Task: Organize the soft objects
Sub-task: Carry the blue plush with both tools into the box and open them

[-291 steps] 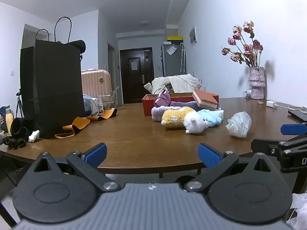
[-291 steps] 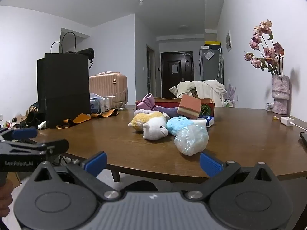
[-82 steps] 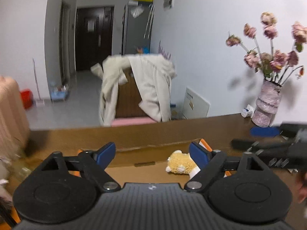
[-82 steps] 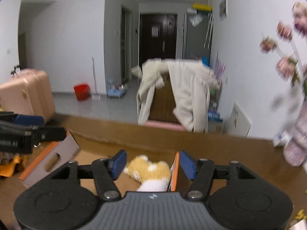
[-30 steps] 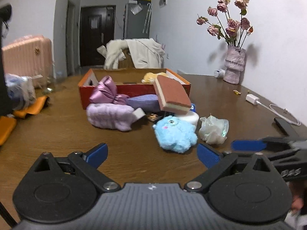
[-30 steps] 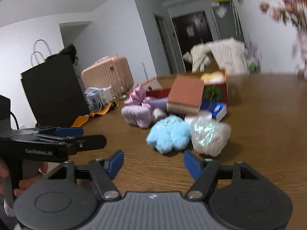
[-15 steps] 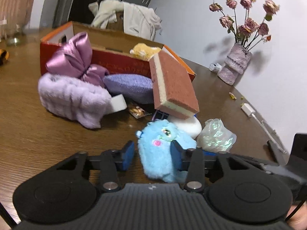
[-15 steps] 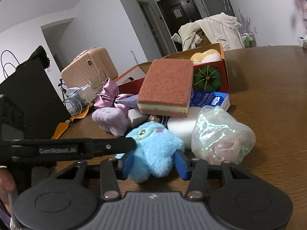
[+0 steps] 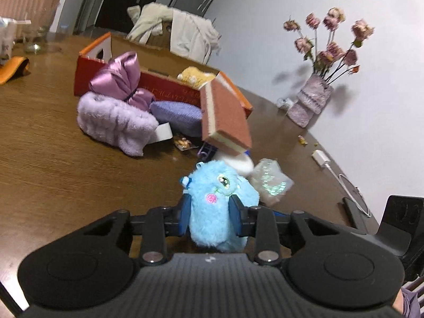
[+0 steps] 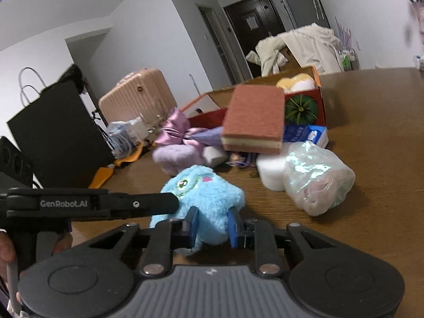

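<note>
Toy: fluffy blue plush creature (image 9: 221,204), on brown wooden table (image 9: 53,175), well inside its edges.
Left gripper (image 9: 210,212): jaws closing, pads squeezing toy's sides.
Right gripper (image 10: 210,224): closing, pinching toy's lower fur.

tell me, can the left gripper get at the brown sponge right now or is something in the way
Probably not yet. The left gripper has the blue plush toy between its closing jaws, and the right gripper pinches it too. The brown sponge leans uncovered behind the toy, so the toy must go first.
</note>
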{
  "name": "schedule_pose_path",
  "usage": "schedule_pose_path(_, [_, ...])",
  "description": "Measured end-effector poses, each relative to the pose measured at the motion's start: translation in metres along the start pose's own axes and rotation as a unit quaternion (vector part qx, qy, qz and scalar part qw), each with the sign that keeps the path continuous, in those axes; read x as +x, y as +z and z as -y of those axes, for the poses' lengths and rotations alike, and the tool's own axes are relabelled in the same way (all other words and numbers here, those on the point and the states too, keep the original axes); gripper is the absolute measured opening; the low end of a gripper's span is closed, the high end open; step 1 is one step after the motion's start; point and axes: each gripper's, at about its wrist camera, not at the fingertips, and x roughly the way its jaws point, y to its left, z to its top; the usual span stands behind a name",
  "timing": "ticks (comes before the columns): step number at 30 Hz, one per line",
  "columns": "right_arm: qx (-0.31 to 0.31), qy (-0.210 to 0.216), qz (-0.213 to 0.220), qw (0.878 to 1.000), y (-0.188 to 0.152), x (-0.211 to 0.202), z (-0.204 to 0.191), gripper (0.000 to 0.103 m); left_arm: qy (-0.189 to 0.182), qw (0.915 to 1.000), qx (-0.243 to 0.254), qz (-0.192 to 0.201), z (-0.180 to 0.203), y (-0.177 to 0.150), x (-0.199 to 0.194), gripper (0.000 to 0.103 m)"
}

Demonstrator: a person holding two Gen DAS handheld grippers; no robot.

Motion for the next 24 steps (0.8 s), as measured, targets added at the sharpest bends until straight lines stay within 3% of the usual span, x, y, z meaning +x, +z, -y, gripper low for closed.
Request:
schedule_pose_path(8, [-0.008, 0.008, 0.044, 0.999, -0.004, -0.04, -0.033, 0.023, -0.019, 0.9986, 0.019, 0.045, 0.012, -0.006, -0.051, 0.031])
schedule_pose_path(12, [-0.023, 0.013, 0.058, 0.998, 0.01, -0.041, -0.046, 0.023, -0.03, 0.9974, 0.01, 0.064, 0.007, 0.008, -0.063, 0.03])
schedule_pose_path(16, [-0.053, 0.021, 0.068, 0.996, 0.05, -0.024, -0.054, 0.023, -0.039, 0.9961, 0.005, 0.08, -0.008, 0.053, -0.056, 0.03])
schedule_pose_path(19, [-0.06, 0.033, 0.076, 0.995, 0.099, 0.002, -0.05, 0.023, -0.043, 0.9948, 0.007, 0.093, -0.02, 0.103, -0.04, 0.03])
schedule_pose_path(24, [-0.031, 0.044, 0.041, 0.998, 0.187, 0.081, -0.022, 0.023, -0.025, 0.9966, -0.003, 0.078, -0.049, 0.185, 0.017, 0.029])
